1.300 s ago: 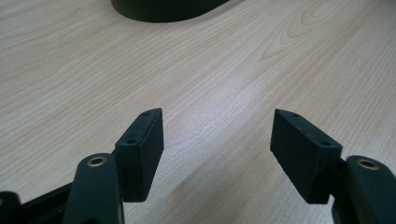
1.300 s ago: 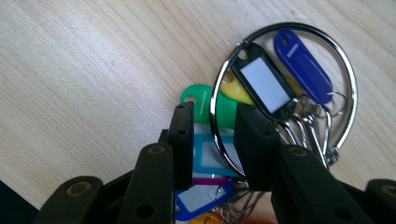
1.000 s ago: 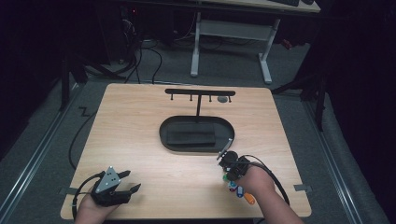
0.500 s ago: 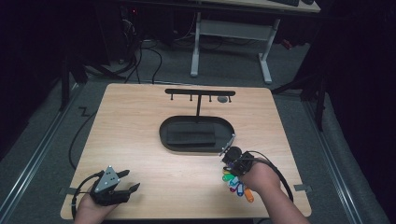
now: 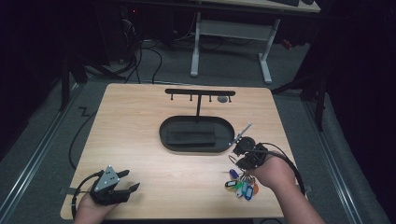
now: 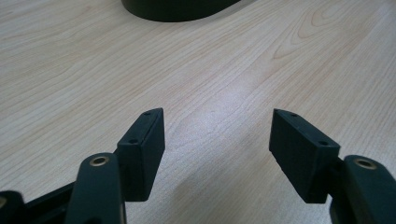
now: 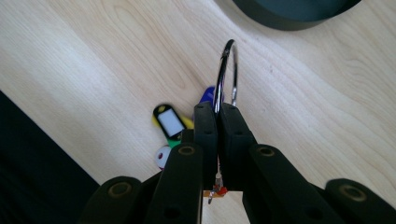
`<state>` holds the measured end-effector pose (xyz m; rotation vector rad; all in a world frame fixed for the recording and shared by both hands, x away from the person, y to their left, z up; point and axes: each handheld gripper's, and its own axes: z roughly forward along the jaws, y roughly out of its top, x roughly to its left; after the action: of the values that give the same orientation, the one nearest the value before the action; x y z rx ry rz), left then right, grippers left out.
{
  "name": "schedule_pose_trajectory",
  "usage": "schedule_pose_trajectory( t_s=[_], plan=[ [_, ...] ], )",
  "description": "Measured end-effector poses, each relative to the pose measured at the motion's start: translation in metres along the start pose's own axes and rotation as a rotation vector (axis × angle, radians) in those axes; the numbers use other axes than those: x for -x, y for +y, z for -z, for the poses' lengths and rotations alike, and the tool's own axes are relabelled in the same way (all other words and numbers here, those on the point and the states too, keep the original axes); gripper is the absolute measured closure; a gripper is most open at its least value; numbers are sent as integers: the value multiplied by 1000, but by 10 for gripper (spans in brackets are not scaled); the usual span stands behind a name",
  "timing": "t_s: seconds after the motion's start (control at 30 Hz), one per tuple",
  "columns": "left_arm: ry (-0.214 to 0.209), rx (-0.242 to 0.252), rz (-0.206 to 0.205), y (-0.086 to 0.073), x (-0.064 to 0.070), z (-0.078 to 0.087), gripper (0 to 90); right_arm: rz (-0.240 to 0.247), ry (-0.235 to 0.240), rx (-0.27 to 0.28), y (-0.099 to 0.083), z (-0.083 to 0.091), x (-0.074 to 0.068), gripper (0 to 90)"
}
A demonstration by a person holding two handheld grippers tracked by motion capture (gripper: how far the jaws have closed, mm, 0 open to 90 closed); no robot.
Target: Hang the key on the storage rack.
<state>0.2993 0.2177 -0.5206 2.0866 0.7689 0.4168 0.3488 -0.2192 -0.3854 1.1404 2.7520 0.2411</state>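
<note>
A: Report the right gripper (image 7: 218,112) status.
B: Jaws pressed together on the metal key ring (image 7: 226,74). The ring projects beyond the jaw tips toward 12 o'clock in the right gripper view. The coloured key tags (image 5: 240,185) hang below the gripper, resting on the table (image 5: 140,140) at 5 o'clock from the black oval tray (image 5: 196,135).

A: Report the left gripper (image 6: 217,140) status.
B: Jaws spread wide apart, holding nothing, bare wood between them. In the high view it (image 5: 122,187) sits at 7 o'clock from the tray, near the front table edge.

A: Other fixtures?
B: A black hook rack (image 5: 200,92) stands at the tray's 12 o'clock edge.
</note>
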Motion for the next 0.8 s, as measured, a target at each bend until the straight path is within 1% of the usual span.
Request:
schedule_pose_trajectory(
  t_s=[0.07,0.17,0.4,0.6,0.8],
  plan=[
    [-1,0,2,0,0,0,364,-8,5,14,2,8,-1,876],
    [-1,-2,2,-1,0,-1,364,-8,2,31,4,20,-1,876],
    [-4,-5,6,-1,-1,0,364,-6,-15,45,10,40,1,876],
    [-4,-5,6,-1,-1,-1,364,-15,-22,54,14,47,4,876],
    [-3,-5,8,-1,0,0,363,-36,-17,53,23,48,13,877]
  ],
)
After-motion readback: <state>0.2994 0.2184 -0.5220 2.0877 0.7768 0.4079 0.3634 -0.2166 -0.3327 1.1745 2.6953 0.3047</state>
